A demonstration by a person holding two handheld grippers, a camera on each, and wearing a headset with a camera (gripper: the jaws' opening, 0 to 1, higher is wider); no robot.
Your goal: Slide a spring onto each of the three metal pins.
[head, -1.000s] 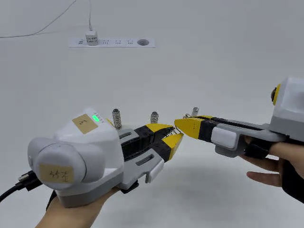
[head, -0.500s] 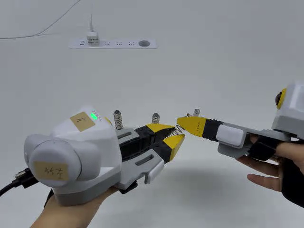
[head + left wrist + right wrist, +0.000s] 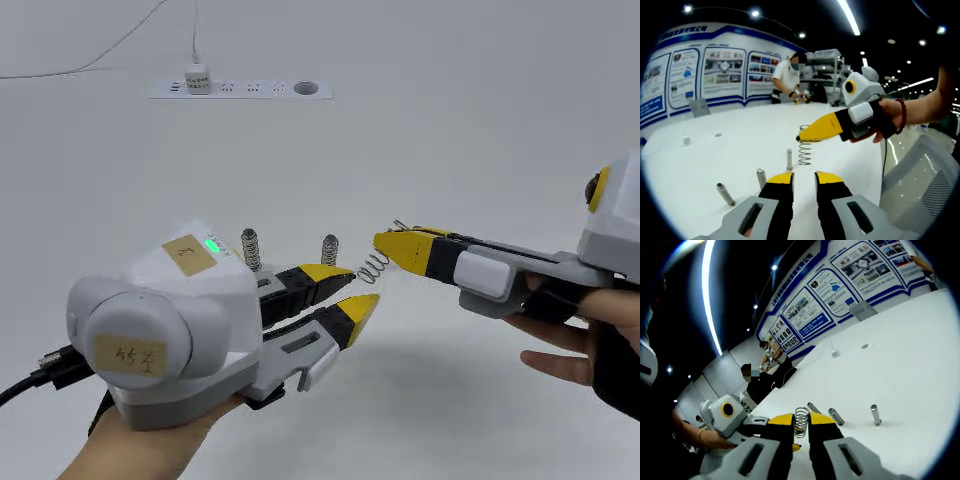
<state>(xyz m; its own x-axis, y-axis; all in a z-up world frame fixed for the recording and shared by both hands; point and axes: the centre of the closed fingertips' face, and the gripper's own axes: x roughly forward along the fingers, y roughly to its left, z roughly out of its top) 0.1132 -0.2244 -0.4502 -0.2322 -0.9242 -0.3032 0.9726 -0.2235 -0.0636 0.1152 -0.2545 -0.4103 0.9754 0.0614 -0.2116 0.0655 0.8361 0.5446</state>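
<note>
over the white workbench (image 3: 450, 150), the left yellow-tipped gripper (image 3: 358, 287) gapes empty; the right yellow-tipped gripper (image 3: 380, 241) pinches the small steel coil spring (image 3: 373, 267) by its top, near the bare metal pin (image 3: 789, 159). best to hang the coil plumb over the pin tip, then lower it.

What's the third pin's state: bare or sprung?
Bare: the third pin stands upright without coils; the spring is pinched in the right gripper.

No legible txt: scrawled tape labels (image 3: 132, 355) on left gripper (image 3: 362, 287), wall posters (image 3: 715, 67) too blurry.
</note>
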